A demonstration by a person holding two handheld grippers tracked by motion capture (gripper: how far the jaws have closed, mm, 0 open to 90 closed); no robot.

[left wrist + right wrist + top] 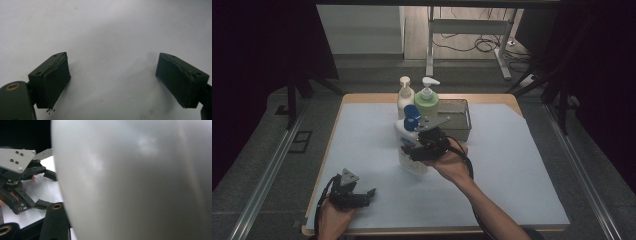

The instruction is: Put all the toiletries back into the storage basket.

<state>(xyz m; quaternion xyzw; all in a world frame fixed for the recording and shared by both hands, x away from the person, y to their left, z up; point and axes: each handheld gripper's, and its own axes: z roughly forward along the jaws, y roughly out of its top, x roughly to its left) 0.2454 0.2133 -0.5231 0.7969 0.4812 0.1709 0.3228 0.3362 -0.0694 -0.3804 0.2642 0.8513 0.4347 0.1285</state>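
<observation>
A white pump bottle with a blue pump head stands at the middle of the table. My right gripper comes in from the right and is shut on its lower body. In the right gripper view the bottle's white wall sits right against the camera and hides one jaw. My left gripper rests near the front left edge, open, with bare table surface between its pads. The same left gripper appears off to the left in the right gripper view.
Behind the held bottle stand a cream pump bottle and a green pump bottle. A grey metal tray sits just right of them. A pale mat covers the table; its wooden rim shows at the back and front.
</observation>
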